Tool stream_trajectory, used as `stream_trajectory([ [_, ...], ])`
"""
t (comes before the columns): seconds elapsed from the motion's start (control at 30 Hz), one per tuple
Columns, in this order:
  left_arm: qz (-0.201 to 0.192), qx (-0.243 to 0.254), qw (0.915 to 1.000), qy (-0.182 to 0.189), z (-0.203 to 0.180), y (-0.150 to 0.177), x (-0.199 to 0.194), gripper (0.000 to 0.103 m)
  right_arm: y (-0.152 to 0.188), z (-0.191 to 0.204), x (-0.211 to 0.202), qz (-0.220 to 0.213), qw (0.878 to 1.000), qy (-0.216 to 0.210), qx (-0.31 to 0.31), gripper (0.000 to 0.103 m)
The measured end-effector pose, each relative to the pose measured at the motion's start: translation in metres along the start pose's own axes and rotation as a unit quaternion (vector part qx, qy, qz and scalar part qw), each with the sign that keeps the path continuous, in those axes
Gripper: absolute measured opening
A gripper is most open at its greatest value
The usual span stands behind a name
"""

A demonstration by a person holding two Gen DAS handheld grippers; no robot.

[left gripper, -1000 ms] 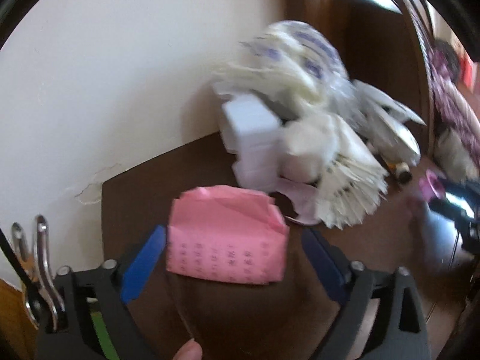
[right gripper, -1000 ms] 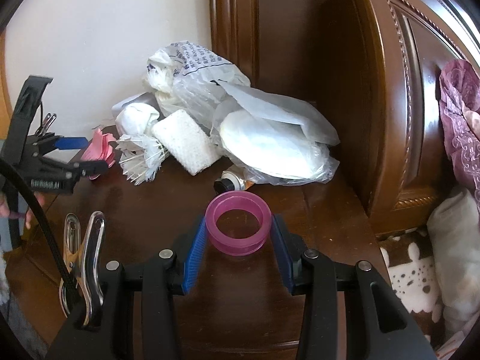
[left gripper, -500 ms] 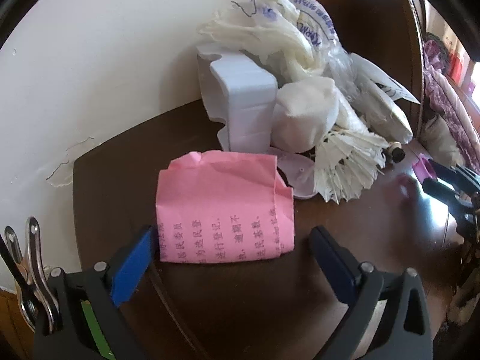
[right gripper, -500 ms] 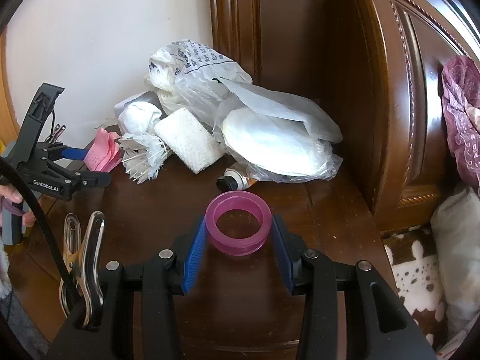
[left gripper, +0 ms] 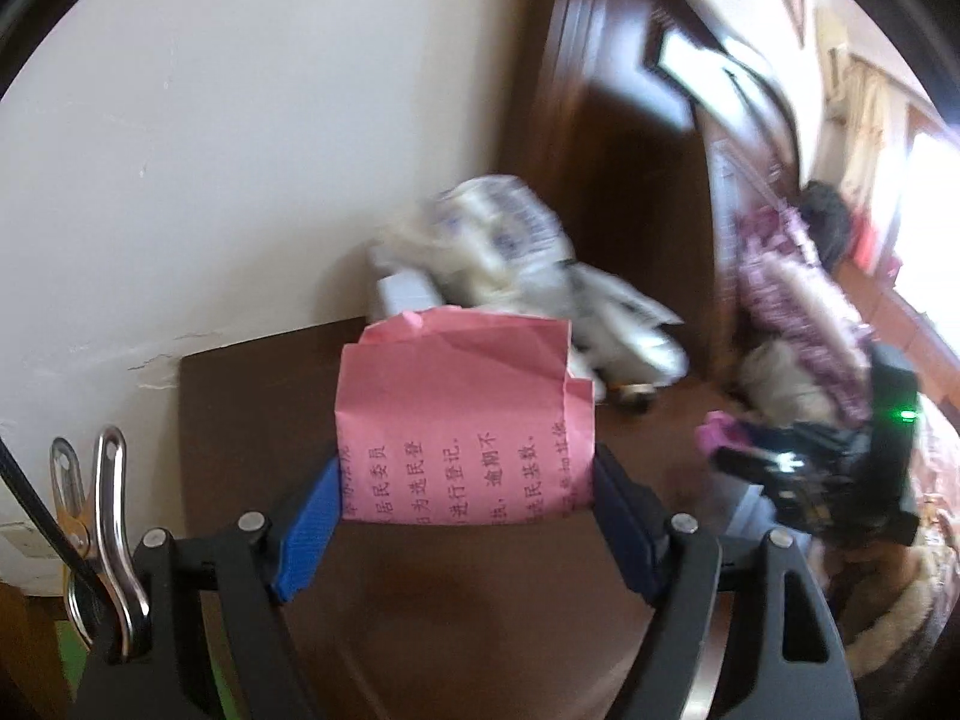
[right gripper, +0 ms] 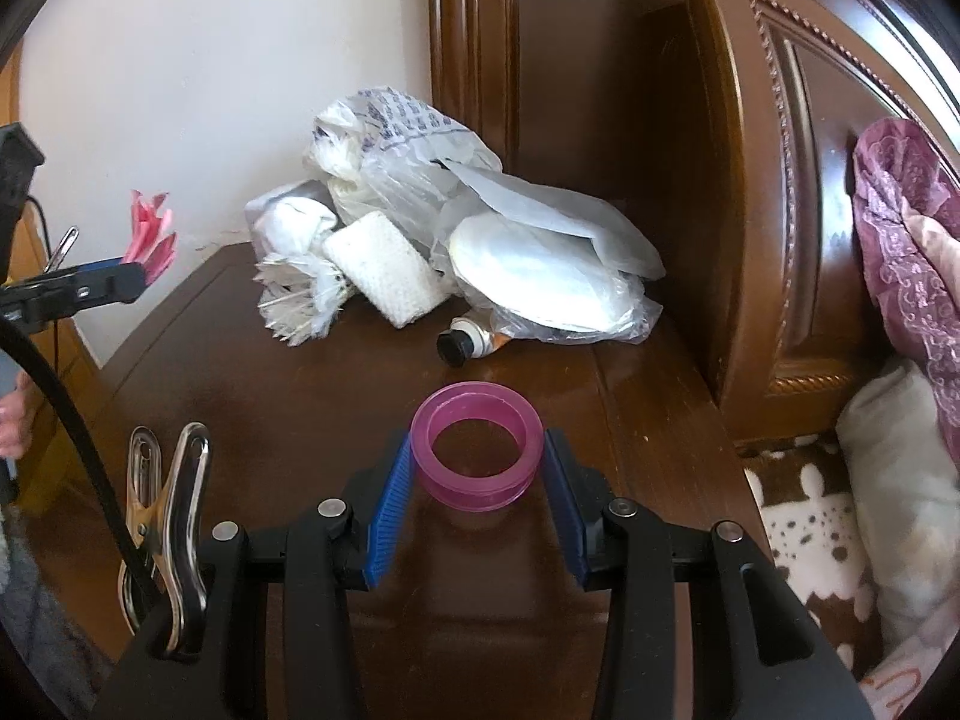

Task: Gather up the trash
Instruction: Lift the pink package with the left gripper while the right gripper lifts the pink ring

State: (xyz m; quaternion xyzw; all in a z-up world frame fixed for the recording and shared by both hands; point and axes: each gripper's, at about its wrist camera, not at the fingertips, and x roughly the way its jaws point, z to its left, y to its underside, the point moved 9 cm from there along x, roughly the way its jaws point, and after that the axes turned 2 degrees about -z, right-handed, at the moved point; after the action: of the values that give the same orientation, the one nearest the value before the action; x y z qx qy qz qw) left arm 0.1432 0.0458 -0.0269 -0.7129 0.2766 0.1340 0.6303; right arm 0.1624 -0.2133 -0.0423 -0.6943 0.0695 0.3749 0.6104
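In the left wrist view the bag pile [left gripper: 504,240] is motion-blurred and half hidden behind the pink paper [left gripper: 462,420].

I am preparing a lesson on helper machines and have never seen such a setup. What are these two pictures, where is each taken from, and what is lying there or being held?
There is no robot arm here: a person holds a hand tool with two fingers in each hand, and each tool carries a wide-angle camera looking along its fingers.

In the left tool's picture, the left gripper has just been closing and pinches a folded pink paper with printed characters, lifted above the wooden table.

In the right tool's picture, the right gripper clamps a pink plastic ring. On the table behind lie crumpled plastic bags, a white foam block, a feather shuttlecock and a small black-capped bottle.
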Motion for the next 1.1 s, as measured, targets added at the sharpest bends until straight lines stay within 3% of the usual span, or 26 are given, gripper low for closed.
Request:
stream_trajectory([
  [0.2,-0.012,0.03,0.9994,0.014,-0.043,0.011,-0.01,0.082,0.005,0.006,-0.029,-0.025,0.999,-0.03,0.034,0.044],
  [0.4,0.011,0.011,0.9993,0.034,-0.054,0.029,-0.01,0.082,0.014,0.008,-0.058,-0.046,0.995,-0.053,0.073,0.044],
  [0.53,0.004,0.03,0.9992,0.026,-0.066,0.037,-0.017,0.082,0.024,0.006,-0.077,-0.05,0.994,-0.048,0.079,0.044],
  [0.83,-0.011,0.04,0.9975,0.058,-0.1,0.049,-0.036,0.082,0.05,-0.004,-0.116,-0.057,0.992,-0.046,0.099,0.044],
  [1.1,-0.002,0.069,0.9954,0.066,-0.122,0.062,-0.038,0.082,0.073,-0.019,-0.135,-0.053,0.992,-0.038,0.112,0.044],
])
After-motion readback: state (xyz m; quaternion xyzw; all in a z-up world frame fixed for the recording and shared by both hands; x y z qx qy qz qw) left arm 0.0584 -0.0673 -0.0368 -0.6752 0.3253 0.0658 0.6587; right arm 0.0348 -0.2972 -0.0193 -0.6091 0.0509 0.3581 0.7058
